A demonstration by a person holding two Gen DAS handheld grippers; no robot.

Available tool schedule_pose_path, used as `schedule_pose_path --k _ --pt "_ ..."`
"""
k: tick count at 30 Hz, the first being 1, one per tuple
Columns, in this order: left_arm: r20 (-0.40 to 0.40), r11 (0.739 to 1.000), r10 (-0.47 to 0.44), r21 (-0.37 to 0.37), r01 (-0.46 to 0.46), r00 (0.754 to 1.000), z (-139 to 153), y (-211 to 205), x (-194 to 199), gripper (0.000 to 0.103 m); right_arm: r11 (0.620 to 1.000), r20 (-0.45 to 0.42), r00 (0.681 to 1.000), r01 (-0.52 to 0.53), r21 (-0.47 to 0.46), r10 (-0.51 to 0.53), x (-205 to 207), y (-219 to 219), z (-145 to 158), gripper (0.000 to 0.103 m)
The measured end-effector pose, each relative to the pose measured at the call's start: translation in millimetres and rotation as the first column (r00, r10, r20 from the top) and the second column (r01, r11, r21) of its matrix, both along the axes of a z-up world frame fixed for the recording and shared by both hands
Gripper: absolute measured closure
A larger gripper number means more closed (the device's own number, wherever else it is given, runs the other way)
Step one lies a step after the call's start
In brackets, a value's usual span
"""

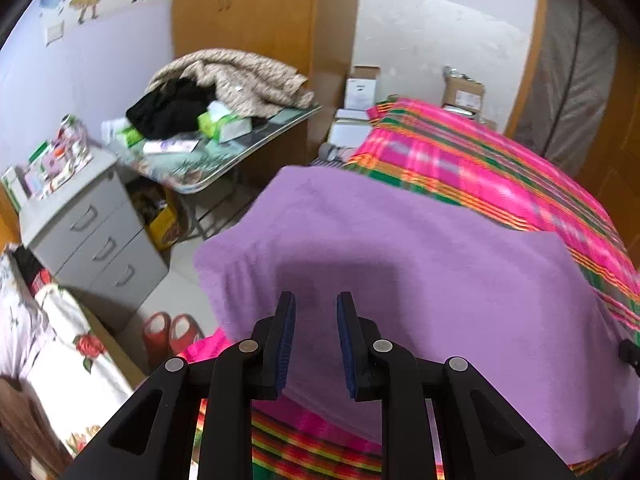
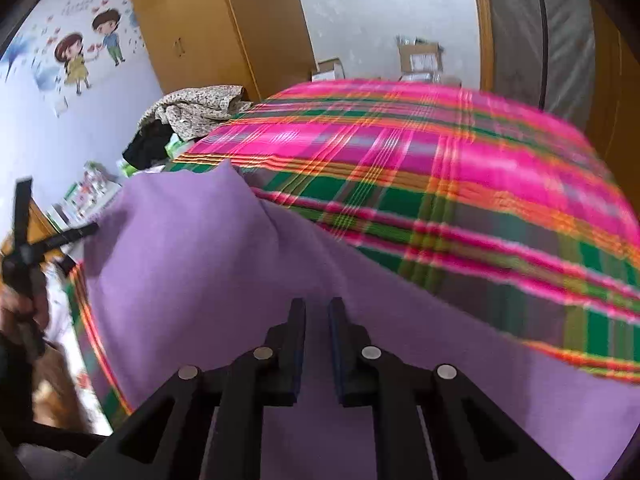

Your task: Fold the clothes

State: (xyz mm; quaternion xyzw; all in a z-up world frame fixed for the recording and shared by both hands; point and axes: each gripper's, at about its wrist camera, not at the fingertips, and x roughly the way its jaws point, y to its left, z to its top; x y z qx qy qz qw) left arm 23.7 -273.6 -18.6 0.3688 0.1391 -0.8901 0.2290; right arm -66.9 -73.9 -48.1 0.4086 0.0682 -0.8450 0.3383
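The purple cloth lies spread on the plaid bed, filling the middle and bottom of both views. It looks soft, light and floppy, so grab a corner. Left tool and right tool are both apart, holding nothing.

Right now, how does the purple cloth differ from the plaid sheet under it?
The purple cloth is one plain colour; the plaid sheet is striped pink, green and orange. The cloth covers only the near part of the bed and lies on top; the sheet spreads across the whole bed beneath. The cloth has a raised ridge; the sheet looks flat. Both are fabric.
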Motion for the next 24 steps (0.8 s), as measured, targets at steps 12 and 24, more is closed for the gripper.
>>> schedule_pose_path --k 12,24 --pt "0.059 0.998 -0.059 0.042 0.056 0.997 -19.3 12.7 -14.3 0.081 0.984 0.001 0.984 0.178 -0.007 -0.178 -16.6 61.2 0.8 0.091" --pt "-0.02 0.917 -0.388 0.091 0.388 0.921 2.8 113.8 -50.1 0.081 0.995 0.035 0.996 0.089 -0.039 -0.088 -27.4 46.8 5.3 0.07"
